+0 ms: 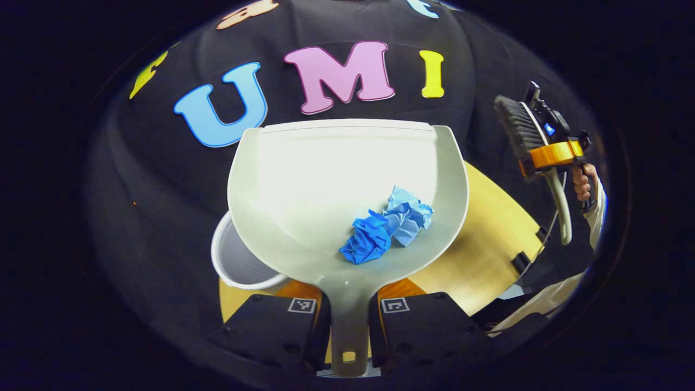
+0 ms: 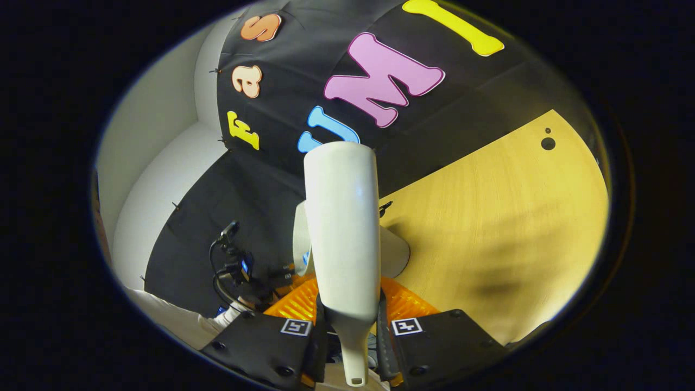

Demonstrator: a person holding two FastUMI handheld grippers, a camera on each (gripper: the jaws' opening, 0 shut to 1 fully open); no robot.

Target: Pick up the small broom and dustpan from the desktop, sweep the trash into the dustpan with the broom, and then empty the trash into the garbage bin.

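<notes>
While the left gripper [image 1: 349, 320] is clamping the dustpan [image 1: 347, 184] handle, paper balls [image 1: 388, 222] are sitting mid-frame inside; next, tipping over the bin [image 1: 239, 260] lower left. The right gripper [image 2: 350, 334] is pinching the broom [image 2: 342, 233].

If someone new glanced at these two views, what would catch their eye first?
Probably the two crumpled blue paper balls lying in the pale dustpan, which the left gripper holds by its handle above the white bin. Next, the broom, clamped upright in the right gripper over the wooden desktop.
</notes>
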